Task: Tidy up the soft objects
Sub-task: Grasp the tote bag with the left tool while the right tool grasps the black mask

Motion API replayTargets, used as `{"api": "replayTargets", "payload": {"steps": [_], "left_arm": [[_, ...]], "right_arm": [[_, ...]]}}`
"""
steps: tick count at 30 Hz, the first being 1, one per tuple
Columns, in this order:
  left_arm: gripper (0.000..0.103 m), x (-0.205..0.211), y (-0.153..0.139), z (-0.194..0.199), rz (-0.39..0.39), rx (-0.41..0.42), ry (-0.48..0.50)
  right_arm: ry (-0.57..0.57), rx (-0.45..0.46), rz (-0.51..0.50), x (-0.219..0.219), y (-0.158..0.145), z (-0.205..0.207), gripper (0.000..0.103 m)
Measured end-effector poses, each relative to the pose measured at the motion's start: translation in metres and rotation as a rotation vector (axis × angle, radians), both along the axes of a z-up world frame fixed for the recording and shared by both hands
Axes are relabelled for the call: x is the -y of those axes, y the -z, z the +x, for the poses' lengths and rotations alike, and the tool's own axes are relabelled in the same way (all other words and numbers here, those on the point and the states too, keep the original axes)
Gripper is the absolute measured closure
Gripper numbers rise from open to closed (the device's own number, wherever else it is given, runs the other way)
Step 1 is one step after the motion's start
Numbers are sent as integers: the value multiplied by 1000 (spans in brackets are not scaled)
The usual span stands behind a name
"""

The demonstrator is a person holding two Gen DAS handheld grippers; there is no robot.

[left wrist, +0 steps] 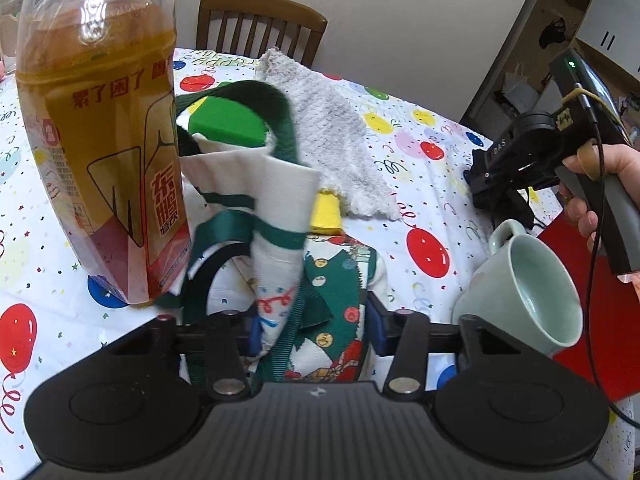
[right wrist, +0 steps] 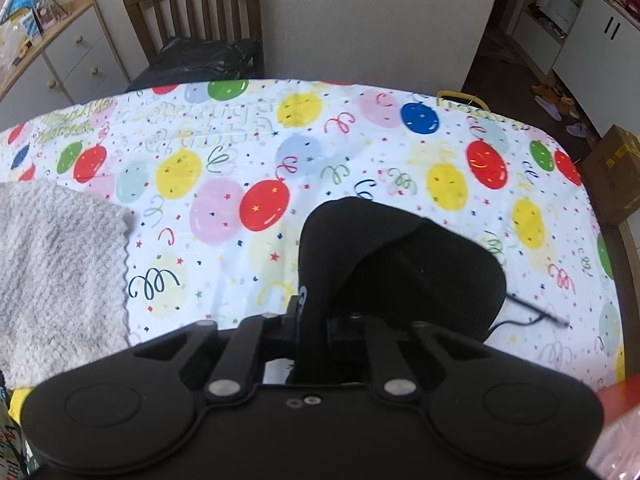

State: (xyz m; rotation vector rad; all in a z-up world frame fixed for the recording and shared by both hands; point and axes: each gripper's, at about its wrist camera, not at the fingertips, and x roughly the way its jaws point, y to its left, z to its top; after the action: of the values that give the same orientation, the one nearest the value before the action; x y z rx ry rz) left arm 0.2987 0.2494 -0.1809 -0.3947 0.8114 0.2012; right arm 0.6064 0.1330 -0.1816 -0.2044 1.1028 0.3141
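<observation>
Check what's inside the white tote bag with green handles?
Through the tote bag's open mouth a green block shows, probably a sponge. Everything below it is hidden by the bag's fabric, so any other contents can't be told.

The counter (right wrist: pixel 360 152) is covered by a balloon-printed cloth (right wrist: pixel 224 216). On it are seen a grey towel (right wrist: pixel 56 264), a tea bottle (left wrist: pixel 104 152), a pale green mug (left wrist: pixel 524 300) lying tipped, and a black cap (right wrist: pixel 400 264).

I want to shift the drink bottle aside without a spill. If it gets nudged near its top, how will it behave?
The bottle is tall on a narrow base, so a high nudge would probably tip it rather than slide it. It looks nearly full, hence fairly heavy. Its base rests on the loose tablecloth, which may bunch.
</observation>
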Motion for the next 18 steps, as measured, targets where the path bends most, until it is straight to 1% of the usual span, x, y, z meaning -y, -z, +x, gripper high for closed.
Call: {"api": "replayTargets", "payload": {"steps": [1,6,12,18], "left_arm": [[72,0,-1,-1,1,6,0],[78,0,-7,-7,-11,17,-1],[79,6,-20,-20,-3,44,5],[80,14,-43,-38,2,81,24]], "right_arm": [[1,4,8,3,-3,-2,96],[-18,36,47,15,-22,-21,97],[-48,92,122,35,-54,-47,97],[-84,130,203,52,-88,-73,97]]}}
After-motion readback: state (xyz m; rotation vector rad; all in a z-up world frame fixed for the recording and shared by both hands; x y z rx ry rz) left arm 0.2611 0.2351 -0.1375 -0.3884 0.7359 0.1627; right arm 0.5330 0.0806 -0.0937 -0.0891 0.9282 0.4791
